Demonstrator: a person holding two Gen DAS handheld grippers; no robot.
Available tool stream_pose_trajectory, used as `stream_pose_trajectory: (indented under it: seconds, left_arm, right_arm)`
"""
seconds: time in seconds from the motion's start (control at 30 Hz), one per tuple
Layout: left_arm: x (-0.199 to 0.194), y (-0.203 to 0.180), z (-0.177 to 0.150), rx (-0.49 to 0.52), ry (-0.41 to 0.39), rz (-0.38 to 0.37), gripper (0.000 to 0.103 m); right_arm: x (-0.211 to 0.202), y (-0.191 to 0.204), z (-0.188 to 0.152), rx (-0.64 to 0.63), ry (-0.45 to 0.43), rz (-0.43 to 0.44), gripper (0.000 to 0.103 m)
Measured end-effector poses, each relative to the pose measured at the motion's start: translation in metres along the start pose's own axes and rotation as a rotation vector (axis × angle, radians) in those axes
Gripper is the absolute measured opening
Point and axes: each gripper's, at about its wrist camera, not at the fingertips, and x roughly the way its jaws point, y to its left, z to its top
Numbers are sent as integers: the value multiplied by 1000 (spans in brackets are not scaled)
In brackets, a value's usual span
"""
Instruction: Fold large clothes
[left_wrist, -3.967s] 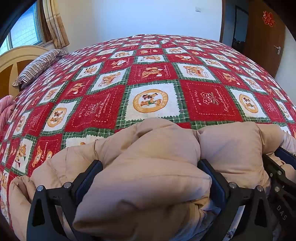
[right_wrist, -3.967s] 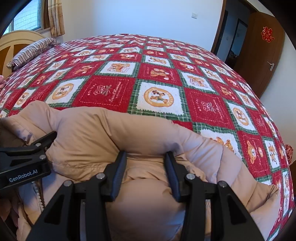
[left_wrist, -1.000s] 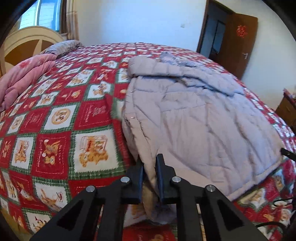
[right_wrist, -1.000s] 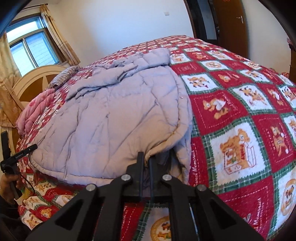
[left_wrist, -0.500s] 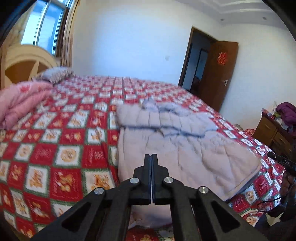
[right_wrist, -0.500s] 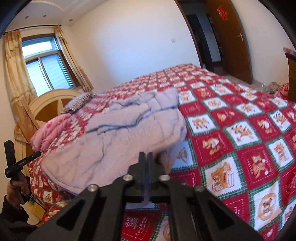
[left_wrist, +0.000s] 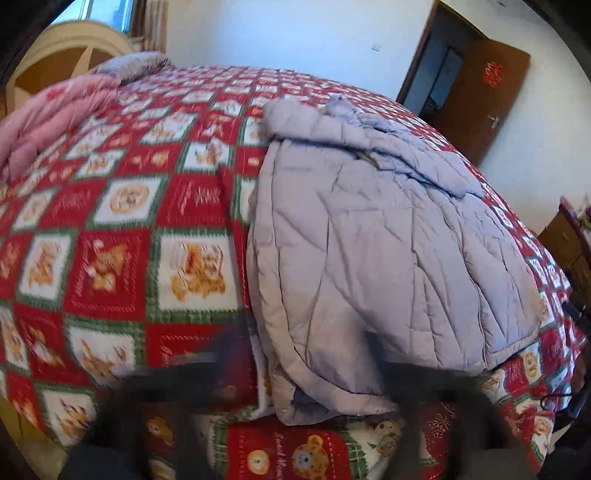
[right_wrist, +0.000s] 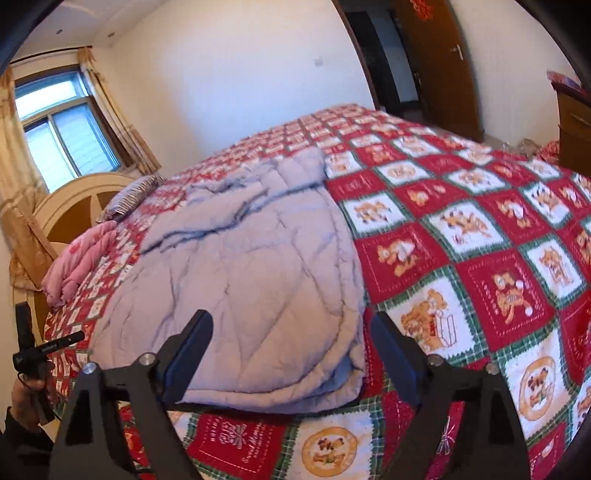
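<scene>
A lilac-grey quilted coat (left_wrist: 369, 240) lies flat on the bed, its collar end far from me and its hem at the near edge. My left gripper (left_wrist: 306, 369) is blurred. Its jaws are opening wide, either side of the hem's left corner, and its pads do not press the cloth. In the right wrist view the coat (right_wrist: 240, 277) fills the middle. My right gripper (right_wrist: 291, 343) is also opening, its fingers (right_wrist: 195, 339) standing apart around the hem's right corner without gripping it.
A red, green and white bear-patterned bedspread (right_wrist: 480, 258) covers the bed. At the head end are a folded pink quilt (left_wrist: 44, 122), a striped pillow (right_wrist: 129, 195) and a cream headboard (right_wrist: 74, 206). A brown door (left_wrist: 476, 96) and a wooden cabinet (right_wrist: 574, 122) stand beyond the bed. A hand (right_wrist: 26, 391) shows at the left edge.
A second ago both grippers were shut on the coat's hem. Half a second ago they were shut, empty and pulled back. Now both stand wide open, close over the hem corners.
</scene>
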Motion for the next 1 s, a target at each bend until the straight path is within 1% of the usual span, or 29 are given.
stream_pose_trajectory:
  seconds: [0.2, 0.23, 0.3, 0.33, 0.37, 0.4, 0.43, 0.47, 0.5, 0.53, 0.63, 0.73, 0.8, 0.87, 0.93, 0.97, 1.0]
  left_arm:
    - [17, -4, -7, -22, 34, -9, 98]
    - [23, -3, -9, -34, 51, -3, 98]
    - [30, -2, -14, -48, 86, -12, 98]
    - [34, -2, -17, -51, 100, -16, 98]
    - [34, -2, -19, -48, 101, -10, 98]
    - [34, -4, -21, -36, 98, -9, 98]
    - [34, -6, -21, -25, 98, -16, 94]
    - [34, -9, -21, -14, 98, -19, 90]
    - [34, -12, -22, 0, 97, -17, 79]
    - [34, -16, -22, 18, 99, -12, 76]
    - [39, -22, -21, 40, 110, -24, 76]
    - [51, -15, -18, -7, 125, -53, 76]
    - [48, -11, -16, -31, 114, -79, 75]
    - [44, -9, -16, -20, 113, -71, 63]
    - [41, -6, -15, -27, 113, -73, 62]
    - [39, -5, -14, -33, 110, -75, 62]
    - [37, -5, -14, -36, 105, -71, 62]
  right_arm:
    - [24, -14, -13, 33, 82, -18, 88]
    - [26, -16, -15, 35, 91, -16, 87]
    - [35, -19, -20, 42, 124, -13, 77]
    - [39, -20, -23, 43, 143, -9, 73]
    - [42, -22, -26, 44, 157, -12, 69]
    - [44, -24, -28, 49, 165, -23, 68]
    - [45, -26, -29, 54, 168, -27, 68]
    - [45, -29, -30, 65, 169, -20, 65]
    - [45, -31, -30, 75, 169, -14, 63]
    - [45, -32, -30, 79, 169, -13, 63]
    - [49, -32, -30, 80, 168, -12, 64]
    - [60, -31, -32, 85, 185, 1, 65]
    - [65, -34, -32, 95, 191, 11, 60]
    - [65, -37, -32, 117, 192, 14, 54]
    - [62, -40, -31, 125, 186, 4, 51]
    - [58, -37, -30, 107, 173, -21, 51]
    - [53, -31, -28, 76, 150, -49, 55]
